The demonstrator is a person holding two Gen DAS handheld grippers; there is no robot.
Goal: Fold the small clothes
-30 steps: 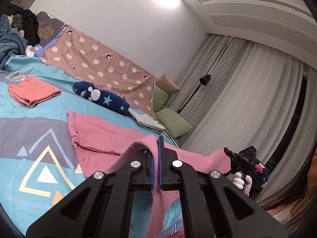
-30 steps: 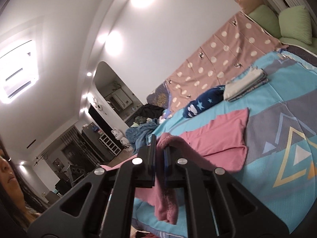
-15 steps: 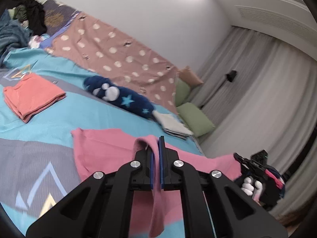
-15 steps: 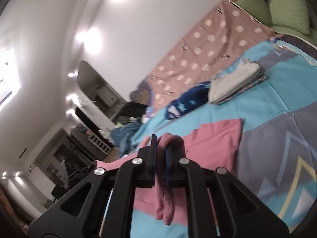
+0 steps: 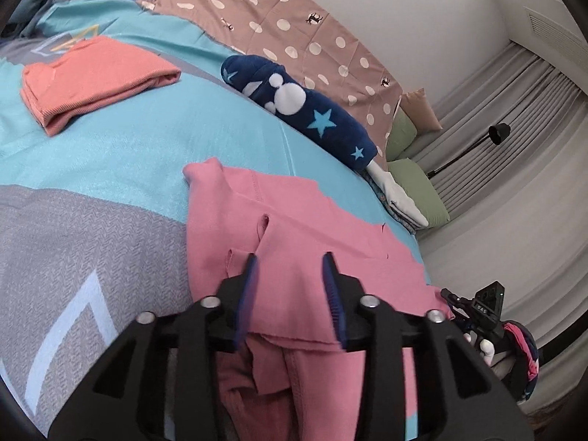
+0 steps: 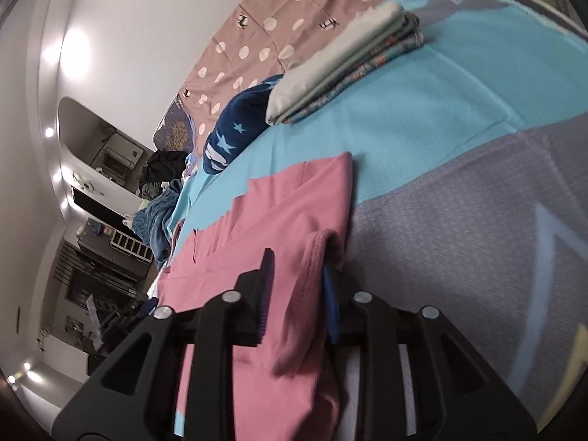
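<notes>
Right tongs (image 6: 296, 268) opening, pink garment (image 6: 257, 228) (rolled edge) lying between them on bedspread (image 6: 441, 117).

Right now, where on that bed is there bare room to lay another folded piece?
Bare turquoise bedspread lies between the orange folded garment, the navy star pillow and the pink garment. The grey patch right of the pink garment is free too. It is crowded by the folded stack.

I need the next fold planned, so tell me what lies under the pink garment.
The pink garment lies on the bedspread, whose turquoise and grey panels show around it. A folded-over pink layer lies on its own lower layer. Anything beneath the cloth is covered and cannot be seen.
</notes>
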